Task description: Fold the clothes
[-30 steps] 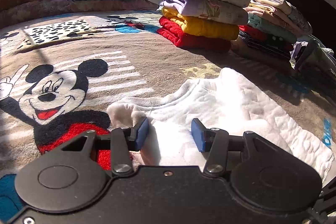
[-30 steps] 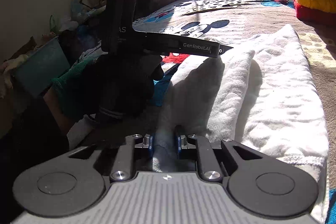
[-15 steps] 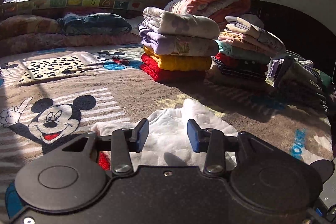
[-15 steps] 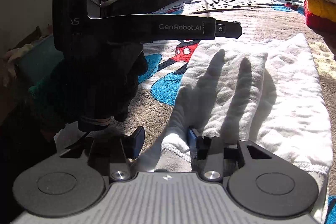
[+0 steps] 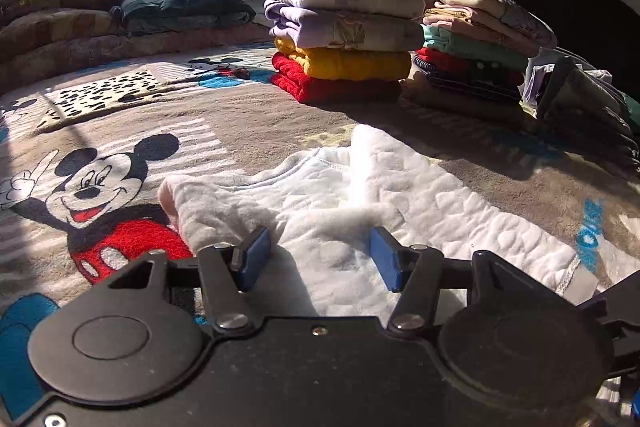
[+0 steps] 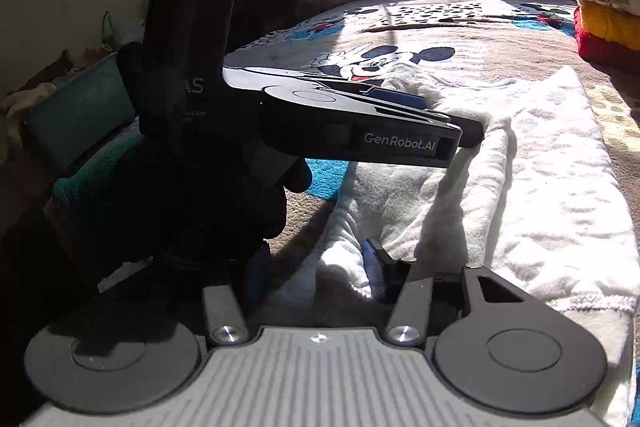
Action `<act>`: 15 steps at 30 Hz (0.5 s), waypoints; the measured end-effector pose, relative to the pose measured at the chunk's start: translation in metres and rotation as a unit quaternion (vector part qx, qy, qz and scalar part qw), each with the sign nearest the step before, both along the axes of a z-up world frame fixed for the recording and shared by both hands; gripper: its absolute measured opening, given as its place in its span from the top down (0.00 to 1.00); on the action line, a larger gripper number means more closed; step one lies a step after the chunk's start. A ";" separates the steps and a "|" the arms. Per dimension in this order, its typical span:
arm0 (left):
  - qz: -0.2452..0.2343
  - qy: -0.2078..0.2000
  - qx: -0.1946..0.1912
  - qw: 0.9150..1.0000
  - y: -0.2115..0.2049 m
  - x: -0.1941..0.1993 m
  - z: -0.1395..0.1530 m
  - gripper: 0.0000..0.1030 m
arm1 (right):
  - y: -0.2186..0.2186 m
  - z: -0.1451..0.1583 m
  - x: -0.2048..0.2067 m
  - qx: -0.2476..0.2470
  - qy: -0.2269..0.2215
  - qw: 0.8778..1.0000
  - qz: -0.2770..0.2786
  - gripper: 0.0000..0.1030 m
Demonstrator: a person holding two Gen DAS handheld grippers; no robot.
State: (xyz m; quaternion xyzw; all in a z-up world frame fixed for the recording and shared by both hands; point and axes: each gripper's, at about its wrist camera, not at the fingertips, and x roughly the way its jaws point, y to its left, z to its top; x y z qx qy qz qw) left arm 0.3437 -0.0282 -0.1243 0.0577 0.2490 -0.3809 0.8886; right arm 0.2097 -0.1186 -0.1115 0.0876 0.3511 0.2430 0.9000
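A white fleece garment [image 5: 404, 195] lies flat on the Mickey Mouse blanket [image 5: 224, 115], one side folded over itself into a long ridge [image 6: 420, 195]. My left gripper [image 5: 320, 261] is open and hovers low over the garment's near edge, its blue pads [image 5: 252, 259] straddling the fabric. In the right wrist view a black-gloved hand [image 6: 192, 195] holds that left gripper [image 6: 444, 115] above the folded ridge. My right gripper [image 6: 316, 273] stands open at the garment's hem. Loose white fabric lies between its fingers.
Two stacks of folded clothes [image 5: 344, 39] [image 5: 476, 39] stand at the back of the bed, with rolled bedding [image 5: 180, 11] under the window. Dark garments [image 5: 588, 107] lie at the right. Off the bed's left edge sits a teal bin [image 6: 80, 111] among clutter.
My right gripper was shut on the garment's edge and has opened wide. The left gripper lifted away, then came back down over the garment with its jaws spread wider.
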 end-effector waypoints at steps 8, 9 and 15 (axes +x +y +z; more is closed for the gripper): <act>0.056 0.048 -0.126 0.989 0.068 0.000 0.022 0.37 | -0.021 0.045 -0.022 0.058 -0.031 0.998 0.013 0.44; 0.065 0.060 -0.137 0.987 0.074 0.002 0.020 0.35 | -0.028 0.052 -0.025 0.066 -0.039 0.997 0.010 0.43; 0.125 0.142 -0.204 0.961 0.099 0.025 0.005 0.28 | -0.097 0.063 -0.001 0.098 -0.054 0.991 -0.067 0.29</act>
